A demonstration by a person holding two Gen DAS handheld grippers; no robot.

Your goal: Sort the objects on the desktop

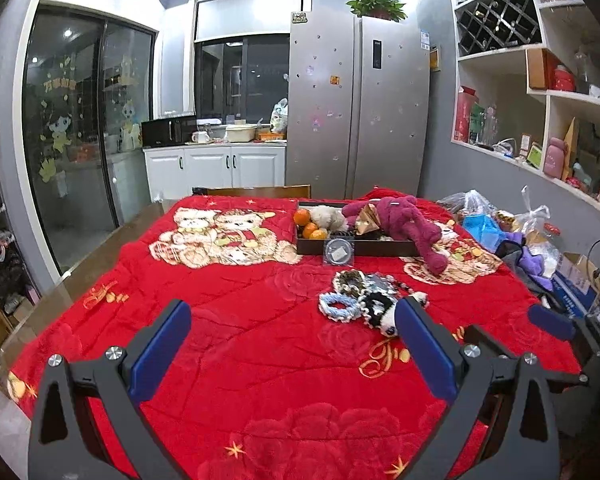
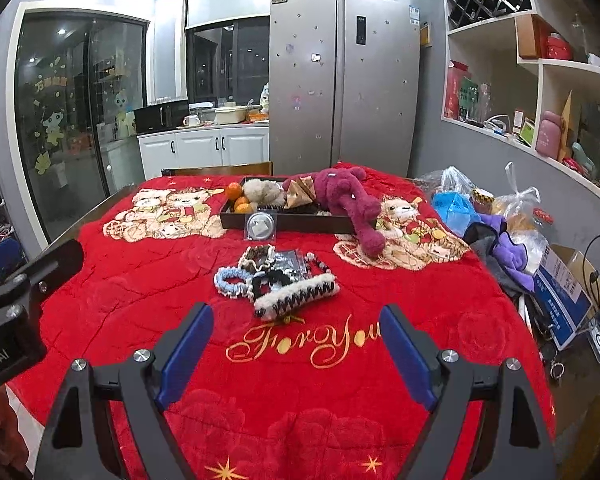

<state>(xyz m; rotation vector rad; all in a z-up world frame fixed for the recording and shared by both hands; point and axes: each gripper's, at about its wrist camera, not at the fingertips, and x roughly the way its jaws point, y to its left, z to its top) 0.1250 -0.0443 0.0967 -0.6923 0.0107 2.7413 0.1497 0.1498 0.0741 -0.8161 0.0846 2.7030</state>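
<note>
A heap of hair accessories lies mid-table on the red blanket [image 1: 236, 320]: a blue scrunchie [image 1: 338, 304] [image 2: 232, 278], a leopard-print scrunchie [image 1: 350, 280] [image 2: 258, 256] and a fuzzy black-and-white clip [image 1: 380, 310] [image 2: 296, 298]. Behind it stands a dark tray [image 1: 364, 247] [image 2: 300, 222] holding oranges [image 1: 310, 224], a beige plush and a purple plush toy [image 1: 404, 220] [image 2: 348, 200] that hangs over its rim. A clear packet with a round disc [image 1: 339, 252] [image 2: 260, 224] leans on the tray's front. My left gripper [image 1: 293, 304] is open, left of the heap. My right gripper [image 2: 295, 311] is open, just short of the clip.
Plastic bags [image 2: 456, 196], a purple cloth [image 2: 512, 252], a cardboard box [image 2: 568, 292] and cables crowd the table's right side. A chair back [image 1: 256, 191] stands at the far edge. A fridge [image 1: 356, 104] and wall shelves [image 1: 540, 92] lie beyond.
</note>
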